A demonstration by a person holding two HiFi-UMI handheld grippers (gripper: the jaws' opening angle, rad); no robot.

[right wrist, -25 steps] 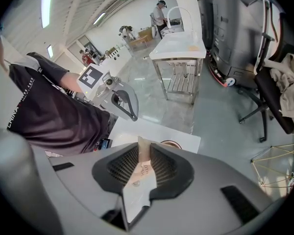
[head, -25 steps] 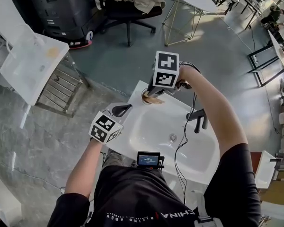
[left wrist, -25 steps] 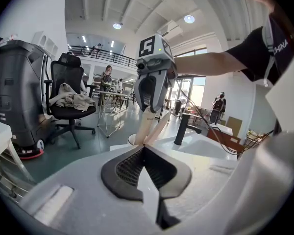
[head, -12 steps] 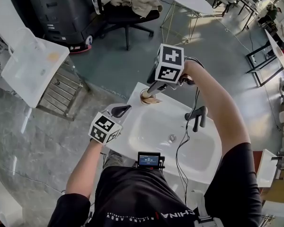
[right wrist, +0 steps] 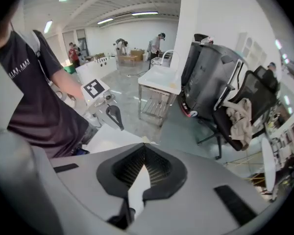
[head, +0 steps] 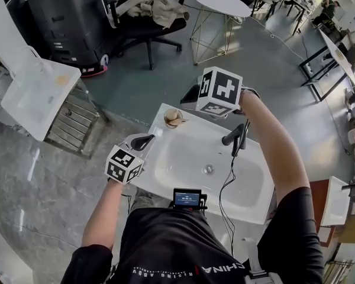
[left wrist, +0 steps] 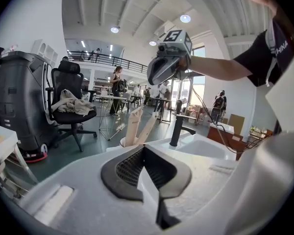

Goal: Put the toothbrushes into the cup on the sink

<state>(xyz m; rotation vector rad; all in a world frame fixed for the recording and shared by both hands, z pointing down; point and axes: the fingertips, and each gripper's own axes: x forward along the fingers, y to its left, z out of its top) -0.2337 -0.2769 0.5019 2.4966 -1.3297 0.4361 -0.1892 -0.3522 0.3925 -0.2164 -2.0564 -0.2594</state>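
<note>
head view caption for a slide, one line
Toothbrushes stand in the cup on the sink; left gripper and right gripper hover empty, jaws shut.

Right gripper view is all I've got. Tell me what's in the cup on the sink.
Observer: Two toothbrushes stand in the cup.
Operator: Give me the left gripper.
Observer: The left gripper is shut and empty, pointing toward the cup.
Operator: Now place my right gripper.
Observer: The right gripper hangs high above the cup and the faucet, touching neither; its jaws have just closed on nothing.
</note>
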